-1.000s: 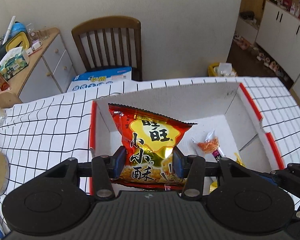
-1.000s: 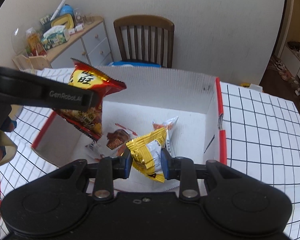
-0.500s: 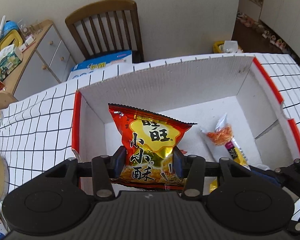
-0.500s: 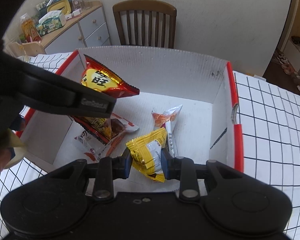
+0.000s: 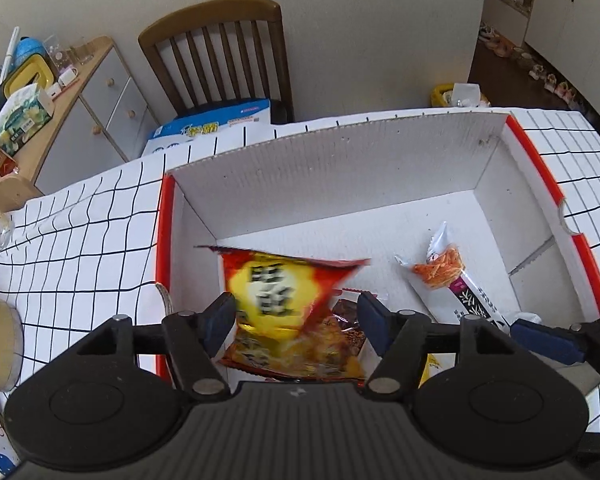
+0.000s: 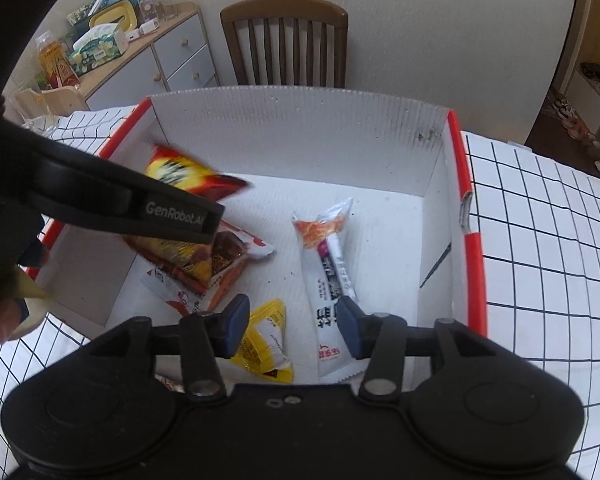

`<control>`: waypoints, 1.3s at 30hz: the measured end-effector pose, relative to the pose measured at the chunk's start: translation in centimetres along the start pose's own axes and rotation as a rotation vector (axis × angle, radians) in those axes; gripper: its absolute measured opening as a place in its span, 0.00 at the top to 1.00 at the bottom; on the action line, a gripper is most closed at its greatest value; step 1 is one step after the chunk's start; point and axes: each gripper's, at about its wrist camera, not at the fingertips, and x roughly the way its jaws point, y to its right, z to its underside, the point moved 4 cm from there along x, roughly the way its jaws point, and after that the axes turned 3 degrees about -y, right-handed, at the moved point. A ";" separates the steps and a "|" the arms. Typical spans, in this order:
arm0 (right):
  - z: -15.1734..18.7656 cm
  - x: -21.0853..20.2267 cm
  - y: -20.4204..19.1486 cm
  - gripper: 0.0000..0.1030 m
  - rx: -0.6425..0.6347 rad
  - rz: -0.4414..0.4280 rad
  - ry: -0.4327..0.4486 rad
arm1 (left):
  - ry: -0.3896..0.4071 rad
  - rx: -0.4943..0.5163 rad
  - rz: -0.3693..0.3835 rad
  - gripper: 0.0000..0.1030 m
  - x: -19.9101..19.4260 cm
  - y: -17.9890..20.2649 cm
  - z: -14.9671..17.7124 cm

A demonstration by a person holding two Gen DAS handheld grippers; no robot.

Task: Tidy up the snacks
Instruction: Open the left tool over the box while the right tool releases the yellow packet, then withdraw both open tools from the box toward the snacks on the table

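Change since half a second ago: both tongs have spread apart; the red chip bag and the yellow packet are no longer pinched.
Left tongs: spread wide, gripping nothing; the red bag shows blurred between the pads, apparently dropping.
Right tongs: spread wide, gripping nothing.
Red chip bag: inside the white box, toward its 9 o'clock wall, over a brown-and-white wrapper.
Yellow packet: on the box floor at 6 o'clock, just beside the left pad of the right tongs, apart from both pads.
Long white stick pack: flat on the floor, running 12 to 6 o'clock, its lower end between the right tongs' pads.
Risk, bag: it may land tilted on the wrapper pile and slide or prop against the wall.
Risk, tongs: the two tools sit close over the box and could knock together on withdrawal.
Risk, snag: a pad could catch the stick pack and drag it out onto the checked surface.
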 end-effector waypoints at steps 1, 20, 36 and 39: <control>0.0 -0.2 0.0 0.51 0.002 0.000 0.004 | 0.006 -0.001 0.004 0.35 -0.4 0.0 0.1; 1.3 -7.7 -0.9 0.34 0.018 0.008 0.123 | 0.155 -0.025 0.063 0.35 -9.4 -1.5 3.0; 4.5 -13.9 -1.6 0.22 0.031 -0.025 0.220 | 0.256 -0.012 0.130 0.35 -15.7 -2.1 8.6; 5.5 -15.2 -1.7 0.20 0.038 -0.037 0.242 | 0.272 -0.001 0.137 0.35 -16.6 -2.0 10.0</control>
